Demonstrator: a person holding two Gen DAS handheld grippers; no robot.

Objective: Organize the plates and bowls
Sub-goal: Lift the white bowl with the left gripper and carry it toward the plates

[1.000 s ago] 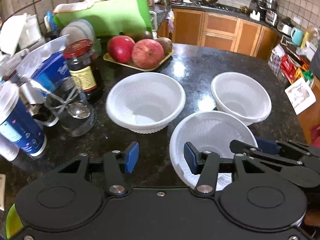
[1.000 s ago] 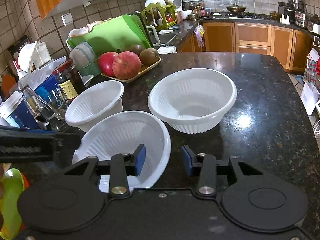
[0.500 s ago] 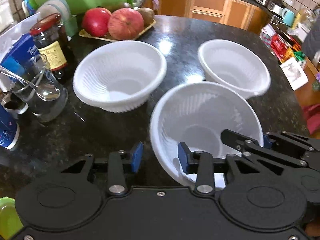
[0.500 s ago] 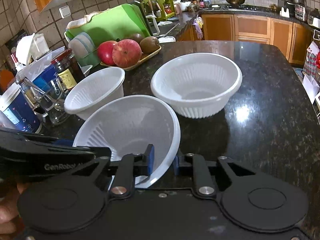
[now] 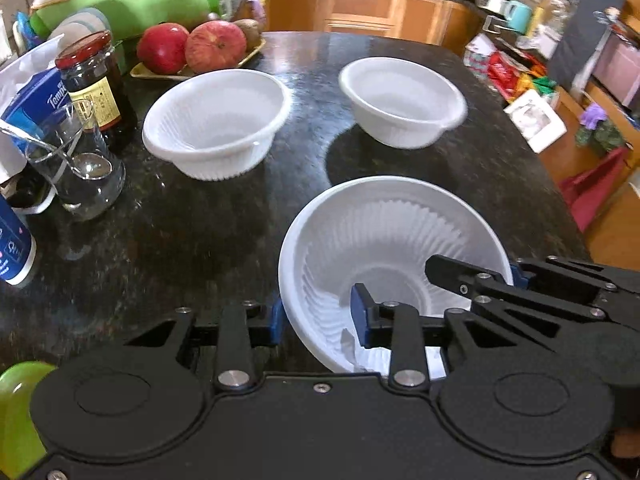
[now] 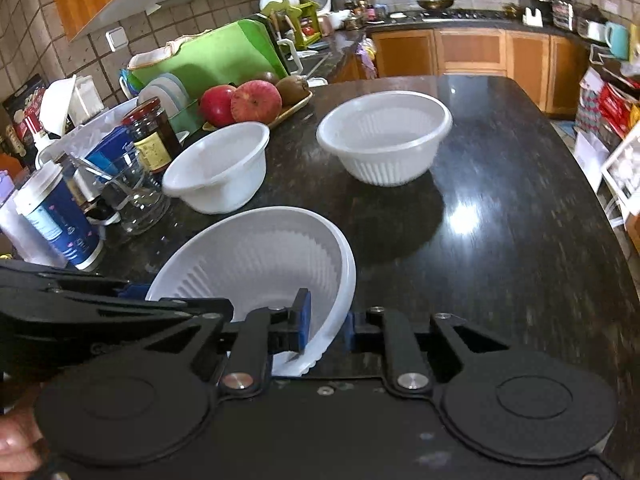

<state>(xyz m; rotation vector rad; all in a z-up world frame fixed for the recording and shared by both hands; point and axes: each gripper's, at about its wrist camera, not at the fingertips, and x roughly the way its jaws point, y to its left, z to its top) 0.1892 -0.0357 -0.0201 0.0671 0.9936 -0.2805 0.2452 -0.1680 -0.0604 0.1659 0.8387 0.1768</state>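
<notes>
No bowl is stacked yet: the near bowl (image 5: 384, 248), tilted off the desk (image 5: 200, 240) before the fruit tray (image 5: 200, 68), is pinched at its rim by the right claw (image 6: 325, 326), the left claw (image 5: 316, 316) having just been closing around the opposite rim, while two more bowls (image 5: 216, 120) (image 5: 400, 100) wait nearer that tray.

Both my wrist cameras sit close above the counter (image 5: 200, 240) near edge, angled down toward its far edge; both share three white bowls.
</notes>
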